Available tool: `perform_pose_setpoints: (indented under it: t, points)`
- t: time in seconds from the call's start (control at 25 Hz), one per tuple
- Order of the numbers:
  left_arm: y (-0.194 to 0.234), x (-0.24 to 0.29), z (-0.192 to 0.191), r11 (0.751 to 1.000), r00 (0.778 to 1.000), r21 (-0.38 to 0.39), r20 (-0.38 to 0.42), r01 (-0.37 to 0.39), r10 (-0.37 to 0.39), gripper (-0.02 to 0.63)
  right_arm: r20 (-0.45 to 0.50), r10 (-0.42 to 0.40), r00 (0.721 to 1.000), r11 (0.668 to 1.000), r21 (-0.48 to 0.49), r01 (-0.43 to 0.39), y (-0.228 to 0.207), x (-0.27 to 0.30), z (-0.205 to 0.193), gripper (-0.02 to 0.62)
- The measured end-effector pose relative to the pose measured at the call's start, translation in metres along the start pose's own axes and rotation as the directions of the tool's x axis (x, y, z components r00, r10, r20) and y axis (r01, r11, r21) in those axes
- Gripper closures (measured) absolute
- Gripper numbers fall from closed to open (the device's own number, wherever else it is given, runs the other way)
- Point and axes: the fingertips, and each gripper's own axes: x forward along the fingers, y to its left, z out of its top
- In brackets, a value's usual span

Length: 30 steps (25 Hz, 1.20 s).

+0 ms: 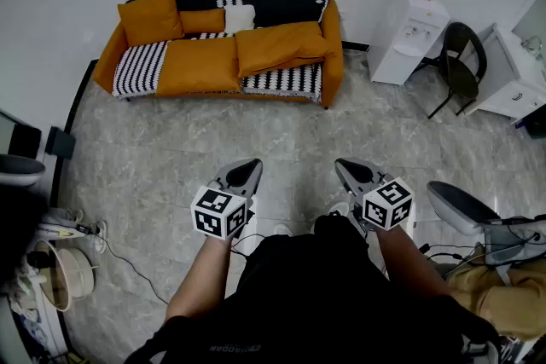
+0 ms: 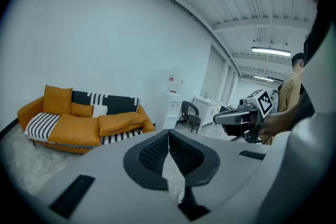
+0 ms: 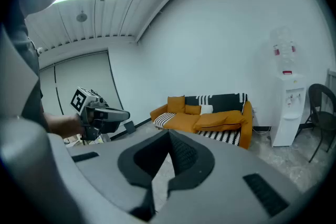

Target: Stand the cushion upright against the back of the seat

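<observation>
An orange sofa (image 1: 213, 68) with black-and-white striped throws stands against the far wall. A large orange cushion (image 1: 280, 47) lies flat on its right seat; the same cushion (image 2: 121, 121) (image 3: 224, 119) shows in both gripper views. Another orange cushion (image 1: 150, 17) stands upright at the left of the backrest. My left gripper (image 1: 247, 170) and right gripper (image 1: 345, 168) are held side by side over the floor, well short of the sofa. Both are shut with nothing between the jaws. The left gripper (image 2: 169, 135) and right gripper (image 3: 169, 135) point toward the sofa.
A white water dispenser (image 1: 408, 34) stands right of the sofa, with a black chair (image 1: 461, 64) and a white desk (image 1: 516, 77) beyond it. A grey office chair (image 1: 465, 209) is at my right. Cables and a fan (image 1: 51, 273) lie at the left. Marble floor (image 1: 213, 136) lies between.
</observation>
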Motion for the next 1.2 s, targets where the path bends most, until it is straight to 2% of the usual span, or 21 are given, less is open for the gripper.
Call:
perform_pose_setpoints:
  t: [0.44, 0.64, 1.2]
  points:
    - [0.002, -0.002, 0.002, 1.000, 1.000, 0.005, 0.003, 0.002, -0.002, 0.589, -0.002, 0.009, 1.000, 1.000, -0.015, -0.010, 0.004, 0.004, 0.003, 0.560]
    - [0.001, -0.006, 0.002, 1.000, 1.000, 0.007, -0.001, 0.007, -0.007, 0.589, 0.015, 0.035, 0.999, 0.999, 0.016, -0.036, 0.011, 0.002, 0.004, 0.560]
    - [0.010, -0.019, -0.027, 1.000, 0.999, -0.022, -0.050, -0.008, 0.007, 0.589, -0.030, 0.052, 0.998, 0.998, 0.023, -0.051, 0.026, 0.019, -0.012, 0.558]
